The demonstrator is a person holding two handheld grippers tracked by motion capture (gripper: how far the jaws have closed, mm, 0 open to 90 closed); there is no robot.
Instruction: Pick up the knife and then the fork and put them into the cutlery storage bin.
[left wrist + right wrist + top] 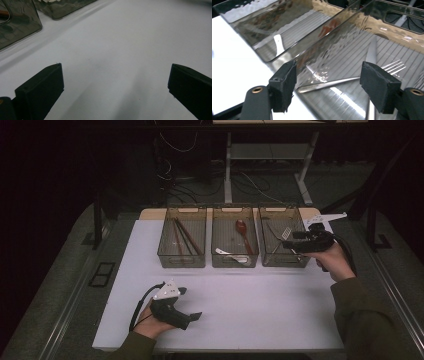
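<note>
Three clear bins stand in a row at the far side of the white table [225, 305]. The right gripper [286, 245] is held up at the near right corner of the right-hand bin [281, 236], pointing left across it. From its own camera its jaws stand wide apart with nothing pinched between them; a fork [352, 78] lies flat on the ribbed floor of that bin below the gap, its tines toward the right jaw, and a second piece of cutlery [371, 53] crosses over it. No pad touches either one.

The middle bin [235, 242] holds a brown spoon [243, 234] and a white spoon [231, 255]; the left bin [182, 242] holds dark chopsticks [186, 237].

The left gripper [192, 305] rests low over the near part of the table, well apart from the bins, its jaws spread wide over bare tabletop, holding nothing.
</note>
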